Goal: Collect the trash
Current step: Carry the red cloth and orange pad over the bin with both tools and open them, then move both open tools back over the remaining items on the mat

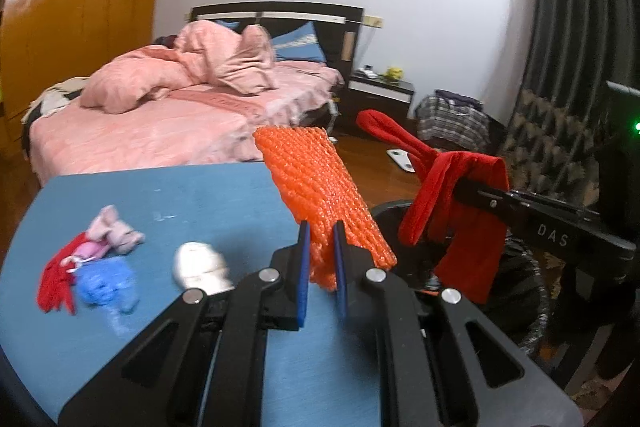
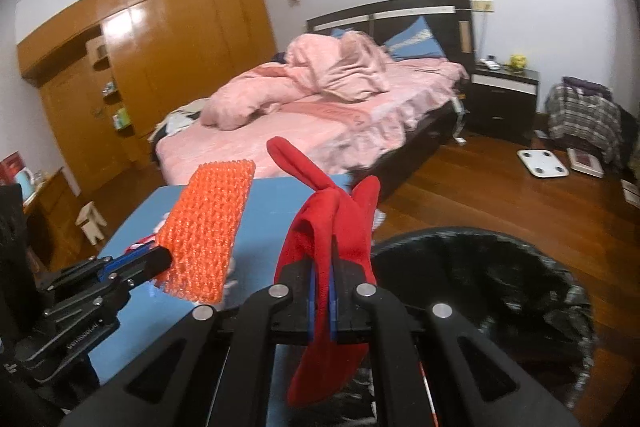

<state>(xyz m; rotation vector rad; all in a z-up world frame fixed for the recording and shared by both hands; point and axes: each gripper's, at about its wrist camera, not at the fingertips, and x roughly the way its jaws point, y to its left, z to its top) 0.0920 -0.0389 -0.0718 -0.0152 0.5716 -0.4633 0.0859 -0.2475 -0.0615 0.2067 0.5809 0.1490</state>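
An orange foam net [image 1: 324, 203] is clamped between the blue pads of the left gripper [image 1: 322, 267], standing up beyond its fingertips above the blue table [image 1: 224, 195]. A red cloth [image 2: 332, 259] is pinched in the right gripper [image 2: 323, 291] — draped over both sides — just beside the black-lined bin [image 2: 520, 291]. More scraps [image 1: 92, 267] are left on the table.

- Left wrist view: sits close behind left gripper [image 1: 322, 255], looks forward and slightly down over blue table [image 1: 224, 195] toward bed [image 1: 168, 123].
- Right wrist view: close behind right gripper [image 2: 323, 291], same heading, bin [image 2: 480, 267] at right.
- Shared: table, bed, each other's gripper, orange mesh [image 1: 320, 195], red cloth [image 2: 332, 223].
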